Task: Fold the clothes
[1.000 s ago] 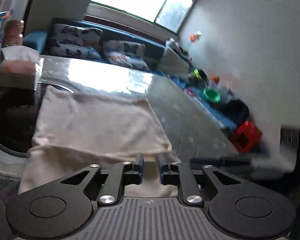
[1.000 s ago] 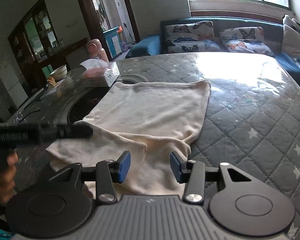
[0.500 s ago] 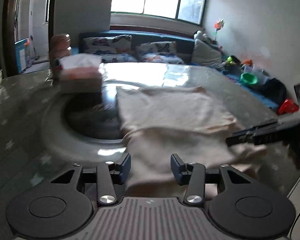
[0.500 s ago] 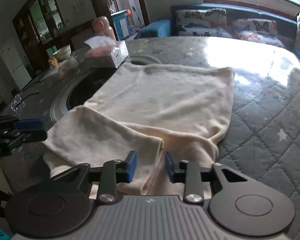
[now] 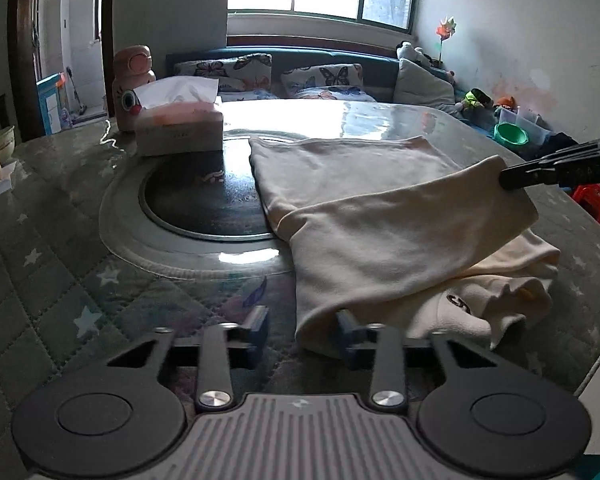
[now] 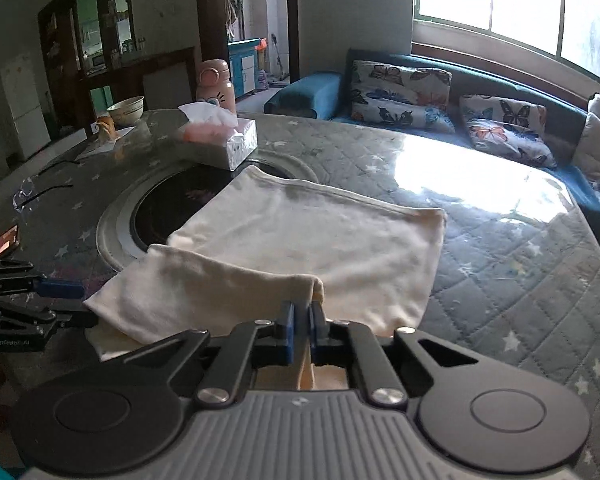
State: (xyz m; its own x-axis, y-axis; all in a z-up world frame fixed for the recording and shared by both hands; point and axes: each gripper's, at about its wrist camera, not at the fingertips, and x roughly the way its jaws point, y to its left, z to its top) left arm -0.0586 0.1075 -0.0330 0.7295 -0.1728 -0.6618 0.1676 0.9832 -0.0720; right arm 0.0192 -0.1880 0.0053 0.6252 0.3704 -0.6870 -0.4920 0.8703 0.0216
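Pinching the cream garment [image 6: 300, 240], right fingers [image 6: 288, 332] grip its corner; left fingers [image 5: 256, 328] closing beside its hem.

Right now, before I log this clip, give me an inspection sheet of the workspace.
Surface: quilted table with star print under a glossy cover; round dark inset cooktop.
Job's things: cream garment lying flat, near layer lifted at one corner.
Clutter: tissue box, pink bottle, bowl, glasses.
Grippers: right gripper shut on the garment's lifted corner; left gripper jaws closing around the near hem, not yet pressing.
Cables: thin cord beside the bottle.
Surroundings: blue sofa with butterfly cushions, window, toys along the wall.
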